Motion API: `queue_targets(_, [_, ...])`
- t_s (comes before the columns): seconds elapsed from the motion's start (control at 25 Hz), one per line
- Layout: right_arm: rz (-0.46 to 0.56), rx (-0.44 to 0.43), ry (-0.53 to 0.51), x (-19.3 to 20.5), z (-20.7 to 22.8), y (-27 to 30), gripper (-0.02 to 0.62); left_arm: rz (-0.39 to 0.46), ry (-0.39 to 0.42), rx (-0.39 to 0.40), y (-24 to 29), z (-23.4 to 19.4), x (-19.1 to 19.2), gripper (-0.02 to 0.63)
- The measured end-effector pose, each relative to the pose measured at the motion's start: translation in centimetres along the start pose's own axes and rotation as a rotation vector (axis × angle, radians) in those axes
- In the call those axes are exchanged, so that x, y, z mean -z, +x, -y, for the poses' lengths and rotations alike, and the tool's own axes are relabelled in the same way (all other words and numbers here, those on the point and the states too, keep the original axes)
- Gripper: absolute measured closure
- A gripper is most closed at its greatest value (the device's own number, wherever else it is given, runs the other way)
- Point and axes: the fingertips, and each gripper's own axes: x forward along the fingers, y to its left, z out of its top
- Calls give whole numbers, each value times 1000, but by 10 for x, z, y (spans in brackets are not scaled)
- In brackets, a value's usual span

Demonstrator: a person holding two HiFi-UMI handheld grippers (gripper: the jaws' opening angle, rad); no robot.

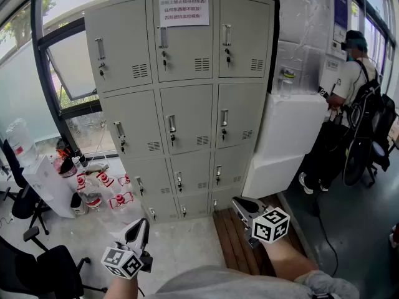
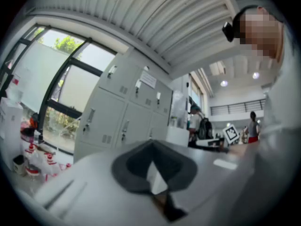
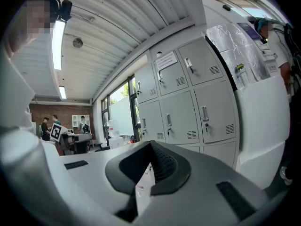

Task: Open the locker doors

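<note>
Grey steel locker cabinet: three columns by four rows of doors, every door shut, each with an upright pull handle and a small lock under it. It stands ahead of and above both grippers, well apart from either. A paper notice is stuck on the top middle door (print too small to read)

The left gripper has its jaws pressed together with nothing between them; it is held low and level, facing the bottom-left doors

The right gripper has its jaws pressed together and is empty; it sits over a slatted wooden platform, below the bottom-right doors

Judgement: both are likely carried closed and low because the approach is unfinished. No handle has been reached, and a jaw pair must part before taking one

Right of the right gripper: large white blocks against the cabinet's side, and beyond them a person with a backpack

Left of the left gripper: red-and-white containers on the floor, and an office chair
</note>
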Motion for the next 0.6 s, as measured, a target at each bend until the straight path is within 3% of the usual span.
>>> queue_targets(0.6, [11, -30, 3, -12, 12, -7, 589, -7, 5, 6, 15, 22, 2, 601])
